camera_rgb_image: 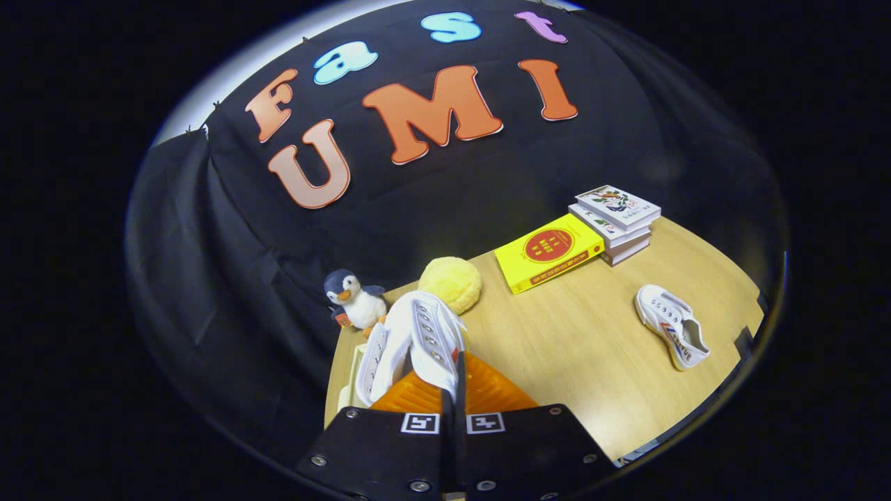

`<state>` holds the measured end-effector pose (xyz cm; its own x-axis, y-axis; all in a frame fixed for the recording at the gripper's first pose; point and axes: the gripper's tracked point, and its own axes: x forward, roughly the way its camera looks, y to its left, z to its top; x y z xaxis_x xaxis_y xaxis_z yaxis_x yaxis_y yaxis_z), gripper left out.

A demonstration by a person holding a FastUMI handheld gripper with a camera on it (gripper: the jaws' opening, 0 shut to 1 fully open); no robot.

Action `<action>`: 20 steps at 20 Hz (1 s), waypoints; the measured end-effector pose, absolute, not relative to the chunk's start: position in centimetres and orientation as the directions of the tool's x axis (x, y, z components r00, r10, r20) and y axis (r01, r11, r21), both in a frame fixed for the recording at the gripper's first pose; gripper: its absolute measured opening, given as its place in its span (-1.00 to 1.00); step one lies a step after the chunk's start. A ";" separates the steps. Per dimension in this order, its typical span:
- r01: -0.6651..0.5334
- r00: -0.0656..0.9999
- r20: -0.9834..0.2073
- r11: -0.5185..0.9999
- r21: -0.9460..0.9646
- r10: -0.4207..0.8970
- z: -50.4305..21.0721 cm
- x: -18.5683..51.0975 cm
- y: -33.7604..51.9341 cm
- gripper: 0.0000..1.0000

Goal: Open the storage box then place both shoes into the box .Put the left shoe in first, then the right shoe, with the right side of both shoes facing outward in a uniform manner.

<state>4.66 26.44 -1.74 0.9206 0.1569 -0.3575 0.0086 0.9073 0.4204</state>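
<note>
Tool (453,390) fingers are pressed together on the edge of a white sneaker (418,337), pinching it near the heel/collar so the shoe hangs just ahead of the fingertips with its lace eyelets facing up toward the camera. Both fingers look clamped on it, basically no gap between them. Each finger carries a little square black-and-white marker tag, no readable text on those.

Right under the held shoe there's the orange storage box (487,393), with ribbed orange plastic showing on either side of the fingers. Can't tell from here if the lid is fully open. A pale bit of something sits at the box's left side, too cut off to call.

The second white sneaker (672,325) is lying on its side on the wooden table (578,341), well apart from the box, off to the right. It has a red and blue stripe on the side, plus some lettering I can't make out.

Beyond the held shoe: a small plush penguin (353,300) standing at the table's back edge, and a fuzzy yellow plush toy (451,283) just beside it. Farther back, a yellow book (549,252) with a red round emblem on the cover lies flat, touching a stack of books (615,223) with an illustrated top cover. Writing on all of them is too small to read.
</note>
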 end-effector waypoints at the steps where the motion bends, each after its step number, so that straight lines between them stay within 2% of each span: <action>1: 0.002 0.918 -0.360 0.905 0.426 0.168 -2.0 4.8 27.9 -1.00; 16: 0.102 0.805 -0.586 0.950 0.296 0.096 -12.6 8.2 39.1 -0.99; 18: 0.077 0.787 -0.601 0.943 0.323 0.141 -13.3 8.0 40.5 -0.92; 19: 0.074 0.776 -0.615 0.947 0.313 0.143 -13.6 7.6 40.6 -0.80; 20: 0.065 0.782 -0.608 0.952 0.300 0.138 -13.3 7.3 40.3 -0.43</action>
<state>7.30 40.28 -13.31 0.7820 0.1377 -0.6078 0.0653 0.9518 0.2996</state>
